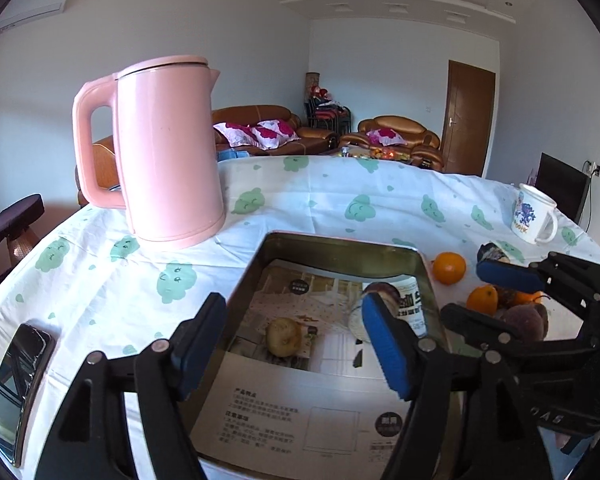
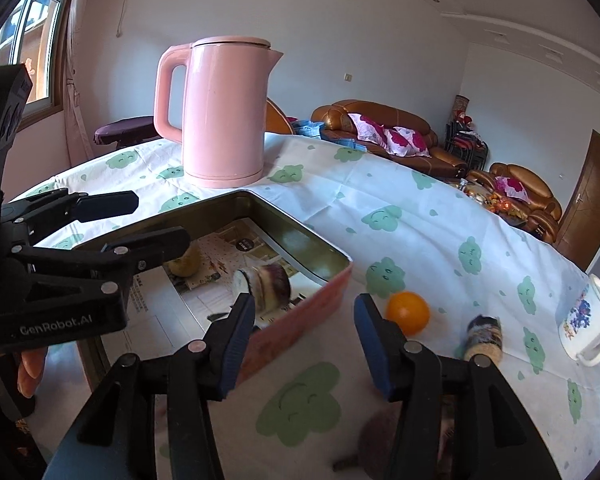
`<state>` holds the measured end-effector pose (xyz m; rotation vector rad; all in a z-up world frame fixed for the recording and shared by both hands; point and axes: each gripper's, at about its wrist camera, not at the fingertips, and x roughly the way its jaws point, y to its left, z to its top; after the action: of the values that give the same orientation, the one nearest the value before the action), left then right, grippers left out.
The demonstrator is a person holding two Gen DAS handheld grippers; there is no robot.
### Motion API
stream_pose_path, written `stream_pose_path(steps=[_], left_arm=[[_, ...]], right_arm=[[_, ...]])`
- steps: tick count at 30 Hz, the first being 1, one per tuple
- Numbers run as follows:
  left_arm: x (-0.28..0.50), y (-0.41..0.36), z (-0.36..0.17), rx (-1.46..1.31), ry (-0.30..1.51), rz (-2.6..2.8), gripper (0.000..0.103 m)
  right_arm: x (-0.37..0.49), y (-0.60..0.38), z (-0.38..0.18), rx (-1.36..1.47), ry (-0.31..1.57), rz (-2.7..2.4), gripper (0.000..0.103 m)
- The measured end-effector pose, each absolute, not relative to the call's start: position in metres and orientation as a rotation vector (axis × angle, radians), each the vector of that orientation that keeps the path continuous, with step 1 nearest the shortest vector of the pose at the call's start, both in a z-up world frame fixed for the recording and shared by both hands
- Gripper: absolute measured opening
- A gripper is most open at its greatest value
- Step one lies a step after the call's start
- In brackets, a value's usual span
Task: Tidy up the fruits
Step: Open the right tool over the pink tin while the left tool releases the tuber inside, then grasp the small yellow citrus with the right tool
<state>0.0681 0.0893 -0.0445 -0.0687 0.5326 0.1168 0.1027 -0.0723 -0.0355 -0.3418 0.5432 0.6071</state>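
A rectangular metal tin point(image 1: 340, 248) is sitting on the worktop point(image 1: 100, 280), which is wearing a thin white cloth printed with green smiling clouds. The tin's walls are shining dull gold inside and showing pink outside in the right wrist view; glossy printed paper point(image 1: 300, 408) is lining its floor. Inside the tin a round, rough, yellowish fruit point(image 1: 284, 336) is lying toward the near left, and a stubby cylinder-shaped piece point(image 2: 266, 286) with a pale cut end and purple-streaked skin is lying toward the right wall.

The left gripper point(image 1: 296, 344) is hanging over the tin with its blue ribbed pads standing wide apart and nothing between them. The right gripper point(image 2: 300, 344) is hovering just right of the tin, its jaws partly spread and gripping nothing.

Right of the tin a smooth orange point(image 2: 407, 312) is resting on the cloth, with a short dark-and-tan cylinder point(image 2: 484, 338) beyond it. Only the left wrist view is showing a second orange point(image 1: 482, 300) and a dull brown rounded fruit point(image 1: 526, 322) piled right of the tin, plus a glossy black phone point(image 1: 16, 392) far left of it. Behind the tin a smooth pink kettle point(image 1: 168, 152) is standing upright; well right of the tin a white printed mug point(image 1: 534, 216) is standing.
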Motion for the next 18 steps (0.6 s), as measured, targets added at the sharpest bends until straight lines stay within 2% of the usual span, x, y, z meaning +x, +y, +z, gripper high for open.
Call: stream_pose_path(steps=[10,18], left_arm=[[0.05,0.027,-0.041,-0.011,0.504,-0.026,0.075],[0.056,0.004,-0.044,0.023,0.538,-0.063,0.075]], right_arm=[[0.062,-0.188,-0.055,-0.266,0.618,0.431,0.054],[0.057,-0.201,-0.067,-0.23,0.669,0.487,0.054]])
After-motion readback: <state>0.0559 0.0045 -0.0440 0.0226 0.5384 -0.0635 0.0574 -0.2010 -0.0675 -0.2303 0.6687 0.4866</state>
